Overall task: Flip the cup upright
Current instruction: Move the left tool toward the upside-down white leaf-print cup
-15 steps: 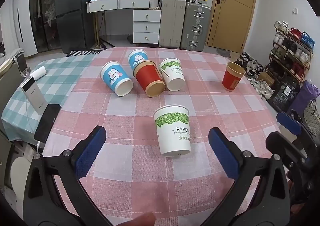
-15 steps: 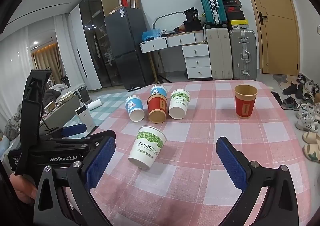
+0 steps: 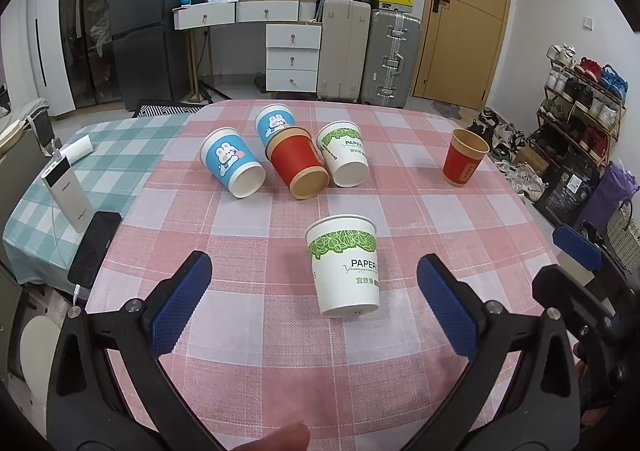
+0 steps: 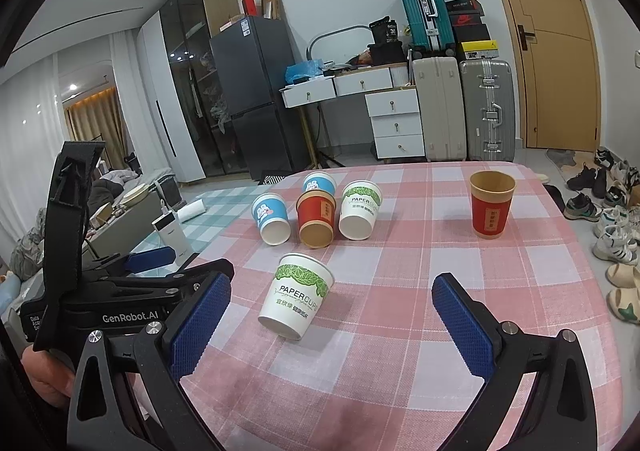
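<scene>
A white paper cup with a green leaf band (image 3: pixel 345 265) (image 4: pixel 298 296) stands upright on the pink checked tablecloth, between and just beyond the fingers of both grippers. My left gripper (image 3: pixel 314 303) is open and empty, its blue pads on either side of the cup without touching it. My right gripper (image 4: pixel 332 323) is open and empty, with the cup a little left of its middle. Behind lie several cups on their sides: two blue bunny cups (image 3: pixel 232 162), a red one (image 3: pixel 298 167) and a white one (image 3: pixel 346 159). A red cup (image 3: pixel 464 157) (image 4: pixel 491 204) stands upright at far right.
A white power bank (image 3: pixel 66 193) and a black phone (image 3: pixel 94 247) lie at the table's left edge on the green checked cloth. The left gripper's body (image 4: pixel 120 303) fills the lower left of the right wrist view. Suitcases, drawers and a shoe rack stand beyond the table.
</scene>
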`<state>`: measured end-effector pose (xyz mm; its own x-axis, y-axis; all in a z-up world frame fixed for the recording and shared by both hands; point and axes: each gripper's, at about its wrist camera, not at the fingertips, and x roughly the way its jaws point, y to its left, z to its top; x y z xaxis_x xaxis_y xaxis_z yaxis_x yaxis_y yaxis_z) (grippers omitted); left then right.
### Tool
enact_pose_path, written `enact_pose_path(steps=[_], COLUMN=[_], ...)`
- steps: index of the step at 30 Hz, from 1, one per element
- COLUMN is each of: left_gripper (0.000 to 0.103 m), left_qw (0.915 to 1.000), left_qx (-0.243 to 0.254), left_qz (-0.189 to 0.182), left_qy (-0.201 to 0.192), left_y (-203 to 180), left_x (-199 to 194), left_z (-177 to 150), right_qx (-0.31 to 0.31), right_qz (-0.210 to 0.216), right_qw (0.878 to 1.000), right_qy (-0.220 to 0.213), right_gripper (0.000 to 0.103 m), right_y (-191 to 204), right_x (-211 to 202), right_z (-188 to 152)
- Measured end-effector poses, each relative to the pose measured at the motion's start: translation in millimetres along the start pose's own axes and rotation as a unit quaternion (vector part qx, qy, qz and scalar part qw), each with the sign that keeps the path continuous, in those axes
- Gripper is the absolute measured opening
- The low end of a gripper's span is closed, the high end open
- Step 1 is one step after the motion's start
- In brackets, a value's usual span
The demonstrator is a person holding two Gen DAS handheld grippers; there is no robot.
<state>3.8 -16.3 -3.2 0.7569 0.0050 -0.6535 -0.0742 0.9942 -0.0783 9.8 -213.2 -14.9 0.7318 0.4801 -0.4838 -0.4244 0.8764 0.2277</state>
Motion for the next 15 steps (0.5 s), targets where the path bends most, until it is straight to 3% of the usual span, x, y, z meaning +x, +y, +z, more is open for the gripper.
enact_pose_path(steps=[15], left_gripper=[0.103], left_qw=[1.0], left_qx=[0.0], left_qz=[-0.001], left_qy=[-0.003], left_y=[1.3], left_x=[-3.4], left_z=[-1.0], right_qx=[0.001], right_qz=[0.005], right_qw=[1.0], right_qy=[-0.013], right_gripper=[0.103], right_y=[-3.4], right_x=[-10.5], right_z=[-2.6])
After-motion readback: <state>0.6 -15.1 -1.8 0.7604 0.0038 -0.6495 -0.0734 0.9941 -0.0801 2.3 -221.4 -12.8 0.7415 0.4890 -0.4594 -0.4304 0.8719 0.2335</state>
